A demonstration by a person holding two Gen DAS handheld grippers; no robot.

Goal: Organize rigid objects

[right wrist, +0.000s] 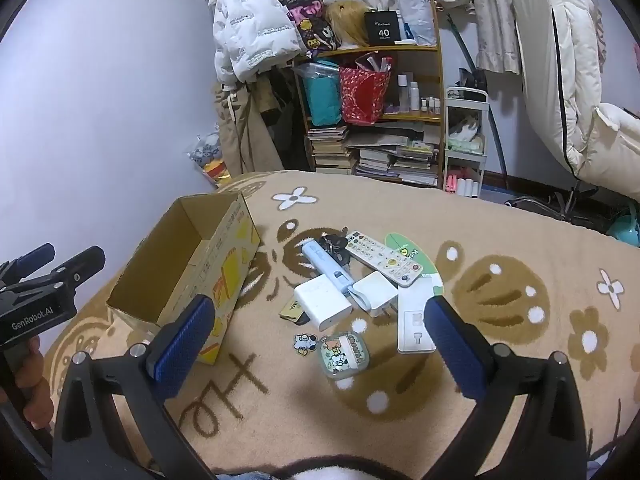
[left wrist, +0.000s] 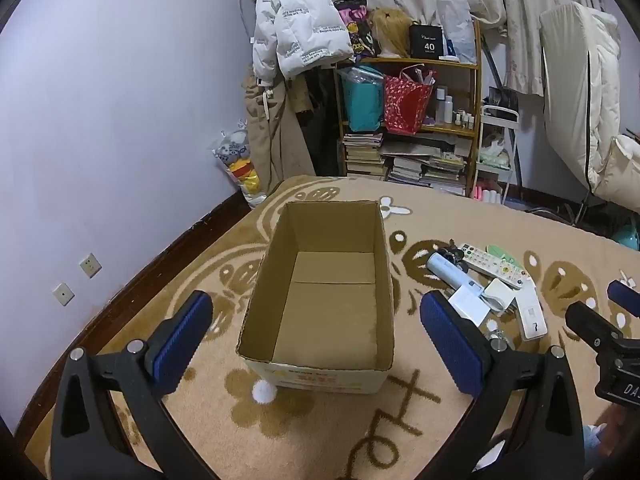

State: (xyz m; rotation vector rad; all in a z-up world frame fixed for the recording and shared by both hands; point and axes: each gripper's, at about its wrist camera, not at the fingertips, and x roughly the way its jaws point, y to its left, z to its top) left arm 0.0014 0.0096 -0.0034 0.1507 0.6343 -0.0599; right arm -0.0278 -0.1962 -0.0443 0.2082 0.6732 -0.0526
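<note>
Hovering: left tool (left wrist: 316,334) released | right tool (right wrist: 320,340) released | cardboard box (left wrist: 320,280) empty

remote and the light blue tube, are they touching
Cannot tell. In the right wrist view the remote and light blue tube lie side by side, dark keys masking any gap.

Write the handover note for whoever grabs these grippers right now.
Left gripper: open, holding nothing, hovering over the cardboard box.
Right gripper: open, holding nothing, above the pile.
Box: nothing in it, on the blanket, left of the pile.
Pile beside it: remote, blue stick-shaped device, white charger, white adapter, wall socket plate, cartoon case, keys.
Done: nothing boxed.
Left: move all pile items into the box.
</note>
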